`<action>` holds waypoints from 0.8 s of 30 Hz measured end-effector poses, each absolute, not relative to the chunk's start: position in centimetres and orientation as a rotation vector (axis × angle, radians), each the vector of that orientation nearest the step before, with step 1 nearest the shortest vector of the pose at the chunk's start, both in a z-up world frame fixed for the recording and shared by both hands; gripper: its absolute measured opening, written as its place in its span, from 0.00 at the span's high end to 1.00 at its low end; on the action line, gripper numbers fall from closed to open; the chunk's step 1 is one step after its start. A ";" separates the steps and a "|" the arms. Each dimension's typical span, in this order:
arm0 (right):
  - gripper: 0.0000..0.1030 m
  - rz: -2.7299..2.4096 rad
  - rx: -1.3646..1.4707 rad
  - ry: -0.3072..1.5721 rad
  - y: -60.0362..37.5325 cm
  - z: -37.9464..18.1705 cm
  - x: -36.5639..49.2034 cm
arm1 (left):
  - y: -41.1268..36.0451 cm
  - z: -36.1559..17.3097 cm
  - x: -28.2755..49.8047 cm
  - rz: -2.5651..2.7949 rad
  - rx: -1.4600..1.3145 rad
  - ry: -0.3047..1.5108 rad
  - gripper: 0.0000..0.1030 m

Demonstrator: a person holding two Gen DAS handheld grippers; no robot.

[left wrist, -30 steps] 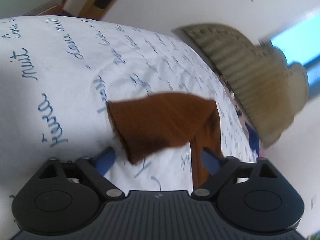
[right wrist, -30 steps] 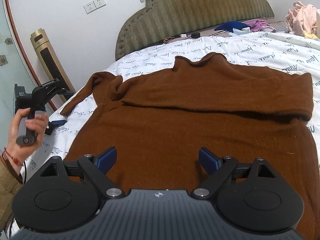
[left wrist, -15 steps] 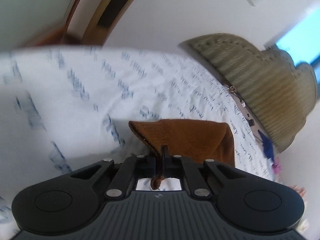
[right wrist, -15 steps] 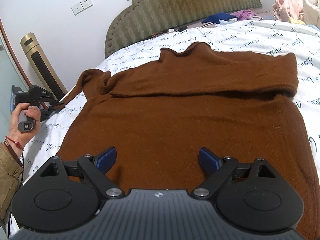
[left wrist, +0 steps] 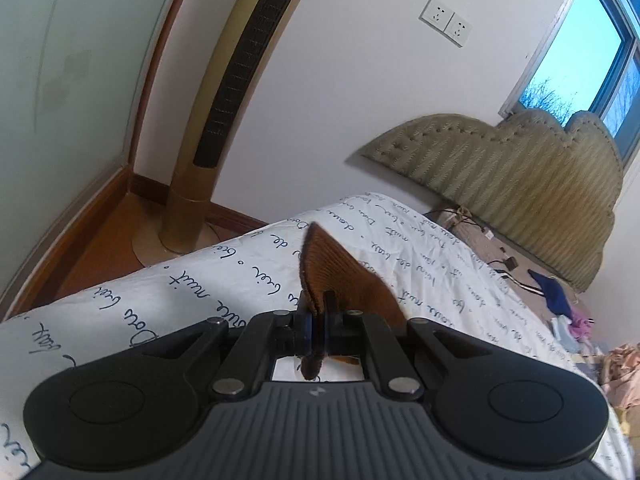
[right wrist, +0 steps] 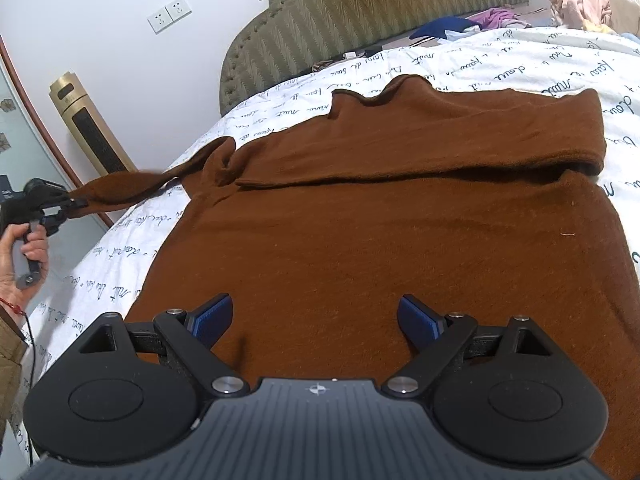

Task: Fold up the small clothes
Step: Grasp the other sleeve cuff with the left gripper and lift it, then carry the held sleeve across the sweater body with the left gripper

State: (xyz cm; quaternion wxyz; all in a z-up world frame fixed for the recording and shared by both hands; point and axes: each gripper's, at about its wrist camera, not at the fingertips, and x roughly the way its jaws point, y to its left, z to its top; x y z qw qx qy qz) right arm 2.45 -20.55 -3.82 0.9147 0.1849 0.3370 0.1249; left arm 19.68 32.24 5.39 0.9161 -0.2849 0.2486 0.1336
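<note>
Bed [right wrist: 520, 64] w/ brown sweater [right wrist: 400, 220] spread flat. Left gripper [left wrist: 316, 330] jaws shut on cuff [left wrist: 320, 276]; thin bite may slip. Right gripper [right wrist: 314, 320] jaws wide, empty.

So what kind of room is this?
A bedroom, most likely. There is a bed with a white sheet covered in handwriting, a padded headboard against the wall, and a brown sweater spread out on it for folding.
</note>
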 end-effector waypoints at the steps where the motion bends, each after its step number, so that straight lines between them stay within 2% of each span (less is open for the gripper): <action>1: 0.14 0.259 0.384 0.694 -20.5 -3.8 2.4 | 32.2 5.7 19.8 0.265 -0.585 0.516 0.95; 8: 0.14 0.270 0.396 0.692 -20.3 -3.8 2.1 | 29.2 9.3 18.9 0.160 -0.474 0.492 0.95; 13: 0.14 0.278 0.398 0.693 -20.3 -3.6 1.8 | 26.8 13.8 18.2 0.135 -0.435 0.411 0.95; 20: 0.14 0.283 0.427 0.673 -21.2 -3.4 0.9 | 29.5 19.9 16.2 0.365 -0.530 0.245 0.95; 24: 0.14 0.283 0.452 0.667 -21.9 -3.6 0.6 | 30.4 21.3 15.1 0.486 -0.502 0.196 0.95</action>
